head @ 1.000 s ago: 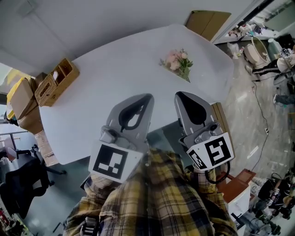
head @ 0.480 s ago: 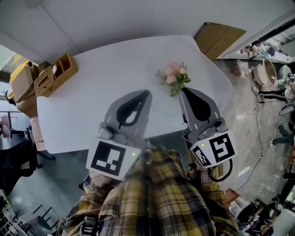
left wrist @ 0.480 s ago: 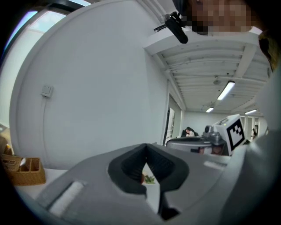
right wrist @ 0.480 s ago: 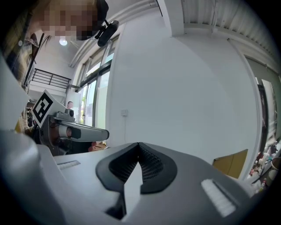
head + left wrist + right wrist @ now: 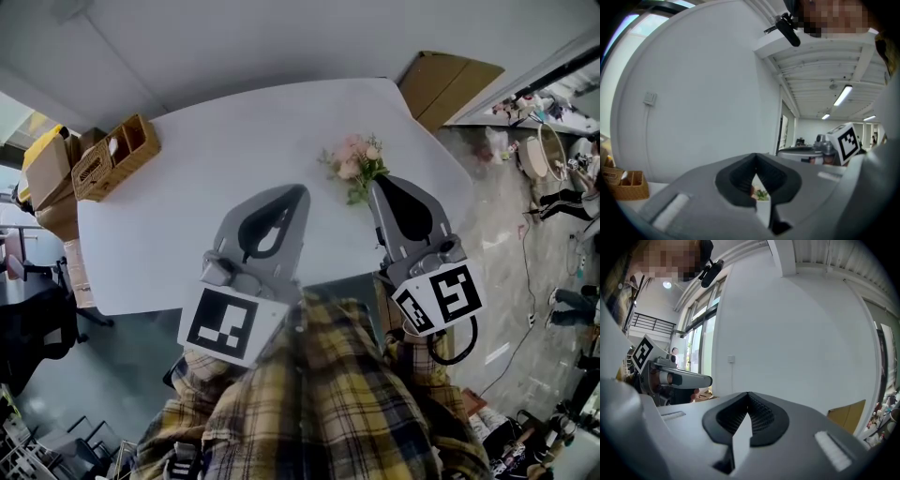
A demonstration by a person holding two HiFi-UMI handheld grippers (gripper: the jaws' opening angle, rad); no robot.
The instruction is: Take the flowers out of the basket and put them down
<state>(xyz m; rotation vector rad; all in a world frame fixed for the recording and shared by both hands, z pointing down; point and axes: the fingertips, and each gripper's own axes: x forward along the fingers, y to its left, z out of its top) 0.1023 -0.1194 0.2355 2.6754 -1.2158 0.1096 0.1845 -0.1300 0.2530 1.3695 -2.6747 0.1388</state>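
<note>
**A:** What's nearest to you?

**B:** My plaid shirt [image 5: 319,394], then both grey plastic grippers. My left gripper [image 5: 296,193] has its jaws pressed tip to tip with nothing in them. My right gripper [image 5: 379,184] is the same, closed and empty.

**A:** And the flowers?

**B:** The flowers [image 5: 352,159], pink blooms with green leaves, lie on the smooth white rounded table [image 5: 216,141]. They're just beyond my right gripper's tip, well apart from the basket [image 5: 141,155].

**A:** What about the basket?

**B:** It's woven wicker, boxy and split into compartments, at the table's far left. I can't make out what's in it. Brown cardboard [image 5: 450,80] sits past the far right.
</note>
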